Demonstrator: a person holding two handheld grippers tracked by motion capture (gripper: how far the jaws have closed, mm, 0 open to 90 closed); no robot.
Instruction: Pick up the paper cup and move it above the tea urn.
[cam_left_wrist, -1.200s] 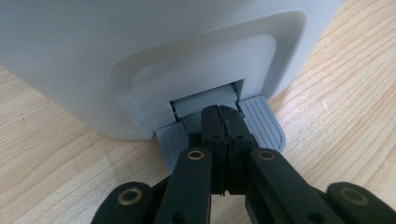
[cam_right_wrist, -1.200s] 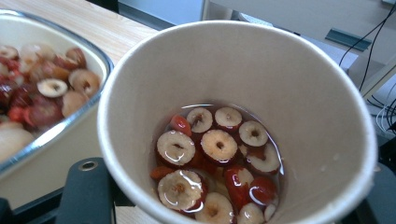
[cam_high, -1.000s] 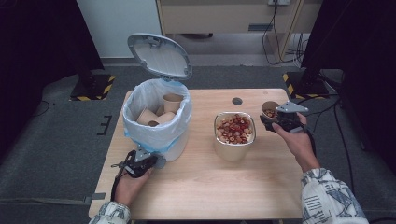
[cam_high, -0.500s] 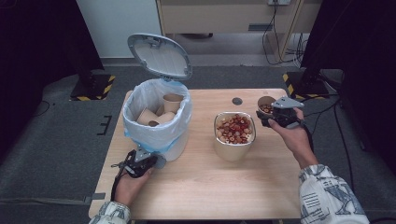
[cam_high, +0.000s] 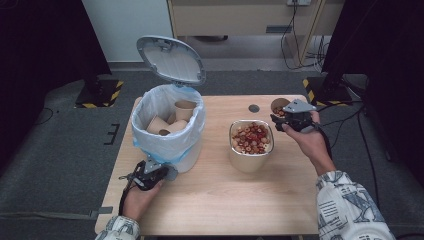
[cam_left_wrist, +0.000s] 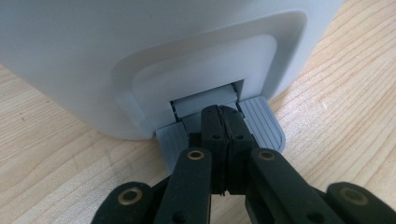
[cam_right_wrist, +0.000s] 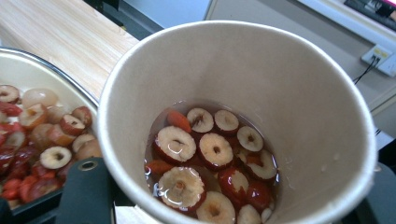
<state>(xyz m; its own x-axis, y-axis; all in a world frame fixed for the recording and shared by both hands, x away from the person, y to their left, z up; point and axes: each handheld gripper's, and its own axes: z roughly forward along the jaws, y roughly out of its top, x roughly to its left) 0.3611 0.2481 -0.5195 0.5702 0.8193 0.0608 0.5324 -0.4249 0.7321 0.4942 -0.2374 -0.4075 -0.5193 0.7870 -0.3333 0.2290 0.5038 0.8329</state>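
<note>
Two jobs are running at once on this table (cam_high: 210, 200). At the near left, the left gripper (cam_high: 156, 172) is sitting low at the foot of the white pedal bin (cam_high: 167, 145), its jaws closed together with nothing between them and their tips resting on the grey pedal (cam_left_wrist: 261, 122), as the left gripper view shows. The bin's lid (cam_high: 171, 59) is standing open at the far side, and several used paper cups (cam_high: 184, 111) are lying inside the blue liner (cam_high: 141, 131).

Moving right, a wide bowl (cam_high: 251, 161) is standing in the middle of the table, heaped with sliced red dates (cam_high: 251, 138) (drained solids, by the look of them).

At the far right, the right gripper (cam_high: 286, 118) is clamping a paper cup (cam_right_wrist: 243, 93) by its near wall, holding it just beside the bowl's right rim and close to upright. Date slices (cam_right_wrist: 212, 154) are floating in a little liquid at the cup's bottom.

The step in hand is probably emptying this cup into the bowl and then binning it. To do it well, the right hand should be bringing the cup's lip over the bowl's centre before tilting, and tipping slowly so nothing splashes. Meanwhile the left should be pressing steadily on the pedal so the lid stays up.
</note>
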